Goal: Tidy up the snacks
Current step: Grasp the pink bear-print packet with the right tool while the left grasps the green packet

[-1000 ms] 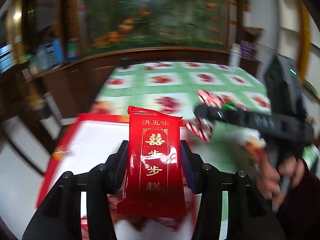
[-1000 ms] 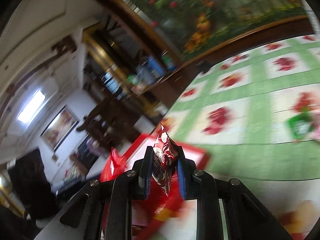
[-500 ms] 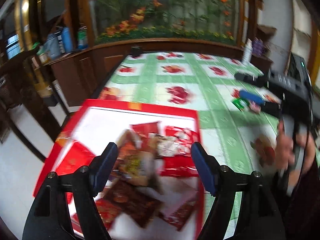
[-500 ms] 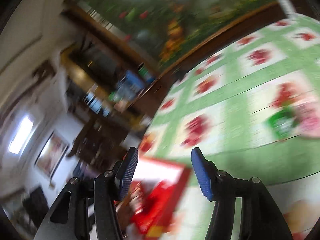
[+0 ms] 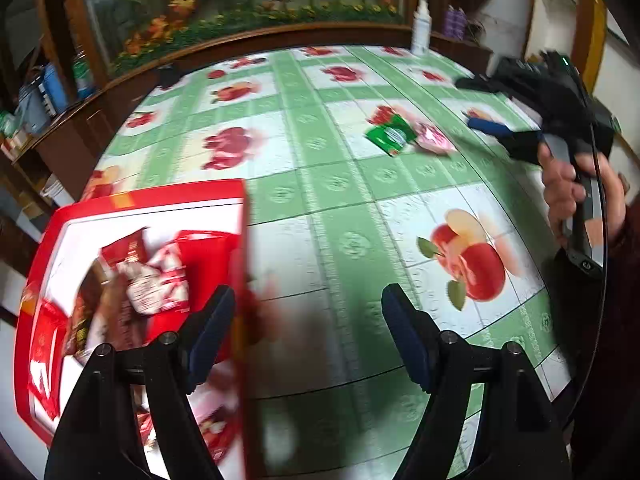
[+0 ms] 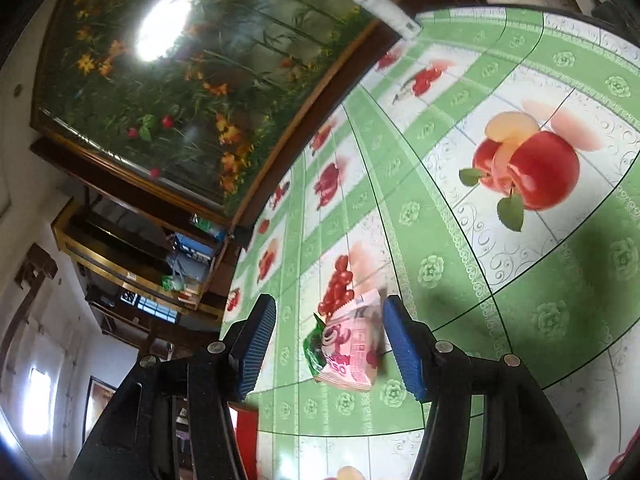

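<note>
Both packets held a second ago have been let go: the tall red one is gone from the left gripper (image 5: 306, 332), and the small red one from the right gripper (image 6: 328, 344), whose jaws have both been opening within that second. Each now stands released with nothing pressed between its pads. No writing can be read; print on the snacks is blurred, only a faint pink logo showing on the pink packet (image 6: 352, 350).

That pink packet lies on the tablecloth (image 6: 520, 280) between the right gripper's fingers, partly over a green packet (image 6: 314, 348), neither pad touching it. Seen from the left wrist, these two lie well ahead and to the right.

The red tray (image 5: 132, 200), with several red and brown packets (image 5: 156, 280) heaped inside, sits below and left of the left gripper; its right rim passes just under the left finger. Open cloth lies ahead of both grippers as far as the dark wooden edge, where a white bottle (image 5: 421, 28) stands.
</note>
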`<act>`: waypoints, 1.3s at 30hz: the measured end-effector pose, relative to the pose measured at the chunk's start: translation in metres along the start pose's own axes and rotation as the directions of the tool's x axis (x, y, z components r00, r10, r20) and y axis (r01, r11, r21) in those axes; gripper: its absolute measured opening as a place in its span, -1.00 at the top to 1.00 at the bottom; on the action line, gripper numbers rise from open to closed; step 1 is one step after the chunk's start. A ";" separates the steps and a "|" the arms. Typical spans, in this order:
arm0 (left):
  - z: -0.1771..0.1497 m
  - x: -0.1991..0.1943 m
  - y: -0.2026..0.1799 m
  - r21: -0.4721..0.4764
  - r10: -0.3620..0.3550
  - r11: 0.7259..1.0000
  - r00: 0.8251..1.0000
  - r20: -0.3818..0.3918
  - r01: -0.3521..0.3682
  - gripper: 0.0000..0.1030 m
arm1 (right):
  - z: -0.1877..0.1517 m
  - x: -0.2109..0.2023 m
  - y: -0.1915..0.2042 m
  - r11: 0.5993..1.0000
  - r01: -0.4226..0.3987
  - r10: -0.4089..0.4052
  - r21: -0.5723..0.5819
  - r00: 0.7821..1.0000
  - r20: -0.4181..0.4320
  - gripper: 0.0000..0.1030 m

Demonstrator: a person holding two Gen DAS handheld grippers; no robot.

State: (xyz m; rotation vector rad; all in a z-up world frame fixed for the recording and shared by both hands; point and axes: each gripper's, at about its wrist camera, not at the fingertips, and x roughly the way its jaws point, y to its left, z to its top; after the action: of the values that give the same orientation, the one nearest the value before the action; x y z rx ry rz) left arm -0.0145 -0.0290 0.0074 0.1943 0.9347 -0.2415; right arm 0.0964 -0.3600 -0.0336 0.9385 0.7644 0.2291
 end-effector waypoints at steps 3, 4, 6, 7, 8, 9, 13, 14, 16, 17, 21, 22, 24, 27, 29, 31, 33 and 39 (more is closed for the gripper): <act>0.001 0.009 -0.011 0.021 -0.006 1.000 1.000 -0.031 0.007 -0.46 | -0.002 0.012 0.009 0.999 0.016 -0.017 -0.050 1.000 -0.021 -0.14; 0.000 0.011 -0.014 0.024 -0.013 1.000 0.999 -0.043 0.014 -0.46 | -0.001 0.017 0.013 0.997 0.031 -0.032 -0.071 0.999 -0.015 -0.14; -0.001 0.014 -0.017 0.026 -0.020 0.999 0.998 -0.057 0.022 -0.46 | 0.000 0.026 0.020 0.991 0.052 -0.051 -0.126 0.999 0.010 -0.14; -0.003 0.014 -0.018 0.026 -0.022 0.999 0.998 -0.062 0.024 -0.46 | 0.001 0.029 0.023 0.987 0.051 -0.048 -0.152 0.999 0.026 -0.14; -0.004 0.015 -0.018 0.026 -0.021 0.999 0.998 -0.067 0.022 -0.46 | 0.003 0.033 0.026 0.981 0.054 -0.048 -0.185 0.998 0.038 -0.14; -0.005 0.014 -0.018 0.024 -0.018 1.000 0.998 -0.068 0.019 -0.46 | 0.005 0.041 0.030 0.971 0.064 -0.056 -0.229 0.998 0.040 -0.14; -0.007 0.013 -0.010 -0.010 -0.007 1.000 0.997 -0.075 0.007 -0.46 | 0.002 0.072 0.035 0.951 0.053 -0.066 -0.303 0.997 -0.031 -0.10; -0.008 0.012 -0.006 -0.023 -0.007 1.000 0.997 -0.079 0.005 -0.46 | 0.000 0.077 0.038 0.945 0.060 -0.078 -0.320 0.996 -0.043 -0.08; -0.009 0.011 -0.001 -0.046 -0.008 0.999 0.996 -0.087 0.004 -0.46 | -0.007 0.093 0.043 0.930 0.072 -0.113 -0.359 0.989 -0.096 0.11; -0.009 0.009 0.002 -0.059 -0.010 0.998 0.996 -0.089 0.004 -0.46 | -0.011 0.100 0.045 0.924 0.063 -0.120 -0.376 0.984 -0.130 0.16; -0.014 0.001 0.007 -0.084 -0.045 0.996 0.995 -0.088 0.037 -0.46 | -0.035 0.112 0.058 0.893 0.007 -0.126 -0.450 0.964 -0.236 0.70; -0.017 -0.003 0.008 -0.086 -0.053 0.995 0.995 -0.085 0.046 -0.46 | -0.042 0.112 0.060 0.888 -0.003 -0.128 -0.460 0.959 -0.253 0.74; -0.020 -0.006 0.008 -0.087 -0.062 0.995 0.995 -0.081 0.055 -0.46 | -0.057 0.111 0.067 0.871 -0.044 -0.125 -0.490 0.944 -0.306 0.74; -0.026 -0.011 0.009 -0.077 -0.072 0.995 0.994 -0.079 0.066 -0.46 | -0.078 0.107 0.075 0.861 -0.092 -0.115 -0.500 0.922 -0.369 0.74; -0.030 -0.014 0.010 -0.071 -0.088 0.994 0.993 -0.078 0.083 -0.46 | -0.095 0.101 0.079 0.857 -0.141 -0.104 -0.496 0.895 -0.435 0.74; -0.034 -0.014 0.011 -0.062 -0.104 0.993 0.991 -0.086 0.098 -0.46 | -0.115 0.091 0.088 0.827 -0.169 -0.133 -0.536 0.868 -0.479 0.66; -0.038 -0.013 0.012 -0.044 -0.125 0.992 0.988 -0.094 0.122 -0.46 | -0.127 0.072 0.093 0.810 -0.157 -0.158 -0.565 0.869 -0.468 0.59; -0.031 -0.018 0.014 0.013 -0.173 0.985 0.984 -0.039 0.174 -0.46 | -0.114 0.011 0.071 0.883 -0.042 -0.130 -0.468 0.935 -0.329 0.07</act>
State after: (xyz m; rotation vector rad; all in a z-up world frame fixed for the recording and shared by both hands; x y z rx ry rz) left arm -0.0445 -0.0049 0.0047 0.1327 0.9888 -0.4078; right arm 0.0365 -0.2392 -0.0229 0.4160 1.0037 0.5284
